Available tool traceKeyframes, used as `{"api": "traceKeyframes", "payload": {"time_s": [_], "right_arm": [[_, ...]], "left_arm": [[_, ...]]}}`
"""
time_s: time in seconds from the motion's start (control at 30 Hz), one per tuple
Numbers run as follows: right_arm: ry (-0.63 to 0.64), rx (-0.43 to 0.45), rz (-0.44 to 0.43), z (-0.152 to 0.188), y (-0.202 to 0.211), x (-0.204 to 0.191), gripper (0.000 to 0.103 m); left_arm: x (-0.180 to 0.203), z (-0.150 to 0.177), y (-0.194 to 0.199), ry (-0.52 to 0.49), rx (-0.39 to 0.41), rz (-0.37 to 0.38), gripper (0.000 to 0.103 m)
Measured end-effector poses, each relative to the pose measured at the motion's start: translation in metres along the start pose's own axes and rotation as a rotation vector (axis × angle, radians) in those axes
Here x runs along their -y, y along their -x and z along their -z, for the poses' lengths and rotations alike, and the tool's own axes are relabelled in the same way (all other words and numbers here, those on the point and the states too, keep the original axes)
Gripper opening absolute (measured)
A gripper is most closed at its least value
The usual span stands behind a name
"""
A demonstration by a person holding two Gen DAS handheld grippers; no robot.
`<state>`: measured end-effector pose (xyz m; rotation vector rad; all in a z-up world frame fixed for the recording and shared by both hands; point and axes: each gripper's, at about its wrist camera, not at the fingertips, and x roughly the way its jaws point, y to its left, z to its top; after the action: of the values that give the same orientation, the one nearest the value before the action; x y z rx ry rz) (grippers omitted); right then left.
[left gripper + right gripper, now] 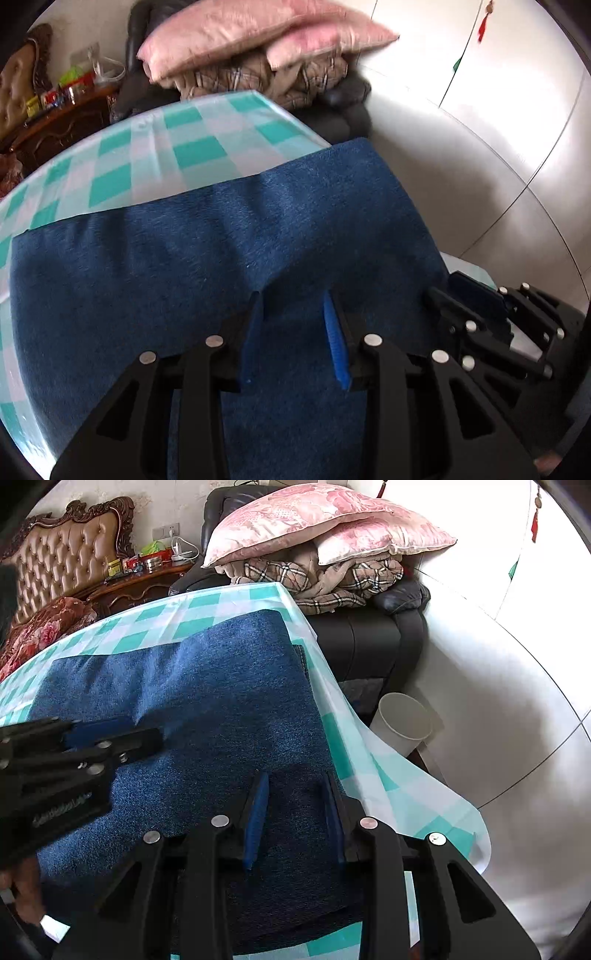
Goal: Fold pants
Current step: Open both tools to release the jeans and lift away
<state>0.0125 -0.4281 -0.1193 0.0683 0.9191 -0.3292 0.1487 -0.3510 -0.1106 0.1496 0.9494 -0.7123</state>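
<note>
The blue denim pants (207,258) lie folded on a table under a teal-and-white checked cloth (155,155). My left gripper (295,299) has its fingertips down on the denim, pads apart, with creases running out from the tips. In the right wrist view it comes in from the left as the left gripper (147,734). My right gripper (295,779) rests on the pants (207,686) near their right edge, pads apart, with shadowed denim between them. It also shows at the right in the left wrist view as the right gripper (443,291). Neither visibly pinches the cloth.
The tablecloth (406,794) hangs over the table's right edge. Beyond it are a white bin (402,723) on the floor, a black sofa (369,642) with pink pillows (317,528) and plaid blankets, a cluttered wooden side table (140,579) and a tufted headboard (66,554).
</note>
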Motion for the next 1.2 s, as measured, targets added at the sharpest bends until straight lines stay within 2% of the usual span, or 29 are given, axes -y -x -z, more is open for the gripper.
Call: {"api": "traceKeyframes", "payload": {"time_s": [0.07,0.13,0.23,0.3,0.37,0.43,0.47,0.53,0.63,0.7,0.77,0.83,0.93,1.0,1.03,1.13,1.2], "right_arm": [[0.004,0.000,-0.004,0.000,0.000,0.001,0.028],[-0.001,-0.004,-0.013,0.000,-0.001,0.002,0.028],[-0.003,-0.013,-0.014,-0.001,-0.001,0.002,0.028],[0.000,-0.028,-0.007,-0.004,0.000,0.000,0.028],[-0.006,-0.031,0.011,-0.010,0.005,0.000,0.028],[0.004,0.031,0.007,-0.021,0.018,-0.005,0.034],[0.017,0.048,-0.005,-0.026,0.021,-0.009,0.034],[0.060,0.082,-0.034,-0.043,0.026,-0.023,0.034],[0.147,0.107,-0.048,-0.068,0.015,-0.046,0.038],[0.190,0.088,-0.033,-0.079,-0.005,-0.055,0.038],[0.200,0.029,0.033,-0.084,-0.033,-0.053,0.038],[0.164,0.026,0.005,-0.083,-0.043,-0.042,0.040],[0.168,0.034,0.020,-0.080,-0.044,-0.042,0.041],[0.169,0.045,0.030,-0.079,-0.046,-0.042,0.042],[0.165,0.046,0.030,-0.079,-0.047,-0.042,0.042],[0.154,0.041,0.021,-0.079,-0.047,-0.038,0.043],[0.148,0.037,0.013,-0.078,-0.047,-0.037,0.043]], "left_arm": [[-0.002,0.006,0.014,0.017,0.022,0.001,0.037],[-0.002,0.018,0.030,0.028,0.045,0.006,0.055],[0.002,0.046,0.046,0.026,0.019,-0.014,0.063],[0.000,0.060,0.054,0.050,0.018,-0.049,0.076],[0.003,0.072,0.071,0.037,0.058,-0.111,0.086],[0.003,0.080,0.088,0.030,0.108,-0.176,0.099],[0.001,0.081,0.094,0.039,0.125,-0.196,0.101],[-0.004,0.087,0.107,0.043,0.192,-0.200,0.101],[-0.014,0.085,0.107,0.032,0.180,-0.297,0.101],[-0.026,0.084,0.110,0.047,0.177,-0.332,0.101],[-0.038,0.084,0.116,0.081,0.190,-0.357,0.098],[-0.054,0.082,0.120,0.119,0.183,-0.365,0.086],[-0.082,0.072,0.119,0.180,0.164,-0.356,0.070],[-0.096,0.060,0.111,0.204,0.146,-0.342,0.051],[-0.104,0.048,0.106,0.215,0.148,-0.326,0.047],[-0.111,0.017,0.085,0.173,0.142,-0.307,0.047],[-0.118,-0.001,0.067,0.149,0.118,-0.323,0.047]]}}
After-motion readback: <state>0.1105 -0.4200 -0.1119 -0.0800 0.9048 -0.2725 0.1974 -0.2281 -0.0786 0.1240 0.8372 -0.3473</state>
